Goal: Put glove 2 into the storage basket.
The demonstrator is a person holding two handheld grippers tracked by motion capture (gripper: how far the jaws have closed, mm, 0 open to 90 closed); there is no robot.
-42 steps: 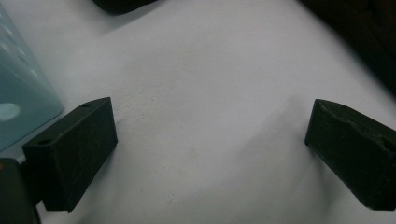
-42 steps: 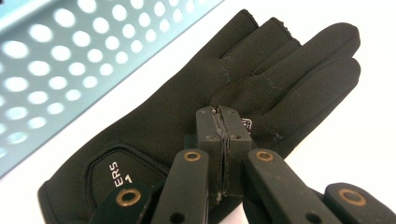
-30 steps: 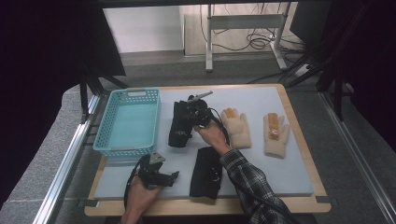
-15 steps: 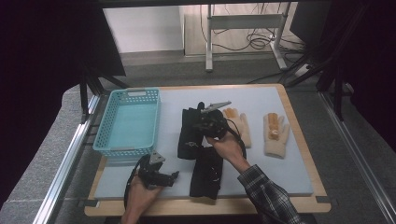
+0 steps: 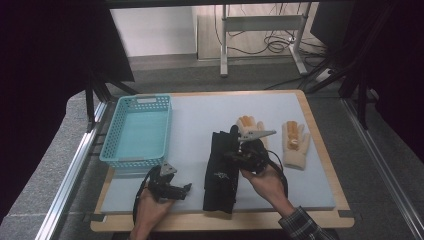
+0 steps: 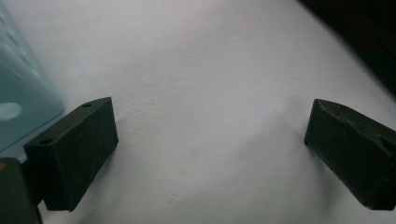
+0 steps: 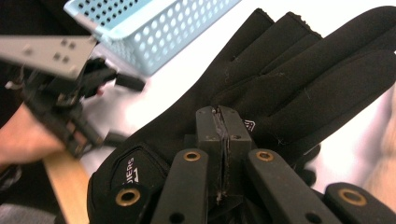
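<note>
High view: right claw pinched shut on black fabric glove; left claw wide open, empty; turquoise plastic basket at 10 o'clock unfilled, no glove yet stowed.

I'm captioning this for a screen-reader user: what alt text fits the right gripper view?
The right tongs, jaws pressed together, sit over black gloves lying on a white mat. Beyond them are a light blue perforated basket and, at left, the person's other hand holding the left tongs.
</note>
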